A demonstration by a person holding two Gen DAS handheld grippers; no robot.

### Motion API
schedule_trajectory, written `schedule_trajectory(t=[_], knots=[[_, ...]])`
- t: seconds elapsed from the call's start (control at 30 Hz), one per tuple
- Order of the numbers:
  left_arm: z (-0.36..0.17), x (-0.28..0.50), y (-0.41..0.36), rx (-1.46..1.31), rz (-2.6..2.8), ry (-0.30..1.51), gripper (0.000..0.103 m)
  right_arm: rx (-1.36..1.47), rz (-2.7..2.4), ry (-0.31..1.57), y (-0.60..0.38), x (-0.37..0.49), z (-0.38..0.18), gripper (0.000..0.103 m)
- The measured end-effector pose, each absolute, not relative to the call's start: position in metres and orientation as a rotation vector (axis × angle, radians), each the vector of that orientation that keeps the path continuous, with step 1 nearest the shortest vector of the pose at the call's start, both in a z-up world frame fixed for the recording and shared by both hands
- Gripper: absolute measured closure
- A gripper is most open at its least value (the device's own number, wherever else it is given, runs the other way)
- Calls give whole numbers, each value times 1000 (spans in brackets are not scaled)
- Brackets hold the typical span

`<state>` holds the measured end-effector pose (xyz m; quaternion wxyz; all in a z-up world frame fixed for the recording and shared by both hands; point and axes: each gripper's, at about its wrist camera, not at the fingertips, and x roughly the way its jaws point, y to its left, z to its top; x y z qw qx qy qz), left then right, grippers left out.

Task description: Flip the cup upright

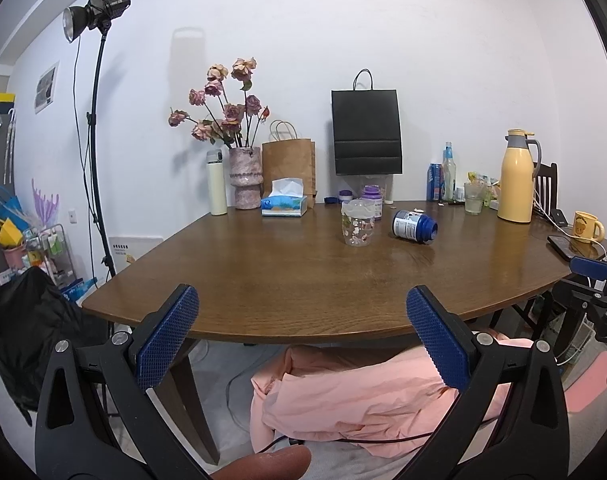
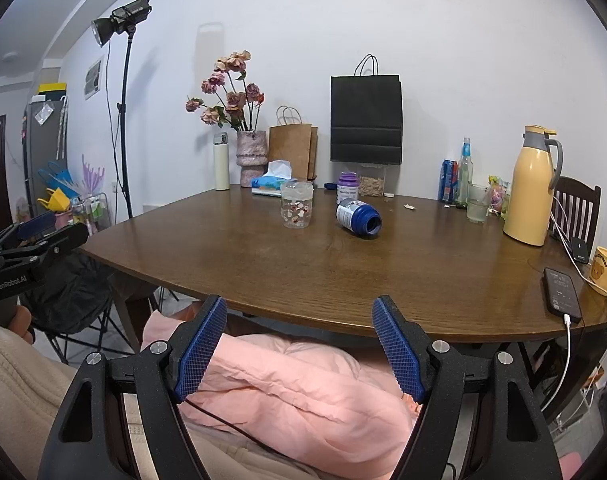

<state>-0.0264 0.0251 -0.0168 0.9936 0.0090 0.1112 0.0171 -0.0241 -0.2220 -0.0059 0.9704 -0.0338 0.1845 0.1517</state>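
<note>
Desk [image 1: 287, 280]: dark brown wood, rounded near edge, set against a white wall; a studio light on a stand [image 1: 97, 12] at the left, a wooden chair [image 2: 575, 208] at the right.

Cup [image 1: 358, 222]: clear plastic with a small printed pattern, standing on the desk mid-surface, toward the far side; whether rim or base is uppermost cannot be told. Nothing touches it.

Blue bottle [image 1: 414, 226]: lying on its side just right of the cup, mouth open toward the near right.

Back row, left to right: cream flask [image 1: 217, 184], pink vase of dried roses [image 1: 245, 178], tissue box [image 1: 284, 204], brown paper bag [image 1: 289, 160], black paper bag [image 1: 366, 132], purple-lidded jar [image 2: 348, 187], soda can [image 1: 434, 181], glass bottle [image 1: 448, 172], tumbler [image 1: 473, 198], yellow thermos jug [image 1: 517, 176].

Right edge: yellow mug [image 2: 605, 270], phone [image 2: 562, 292] on a white cable.

Left hand-held gripper [image 1: 301, 324]: jaws spread wide, empty, short of the desk edge. Right hand-held gripper [image 2: 299, 340]: likewise spread, empty. Pink cloth [image 2: 303, 392] lies below both.
</note>
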Motion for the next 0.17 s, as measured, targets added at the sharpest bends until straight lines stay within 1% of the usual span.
schedule_trajectory(t=[0.17], knots=[[-16,-26,26,20,30,226,0,-68,308,375,-222,-24,-6,23]])
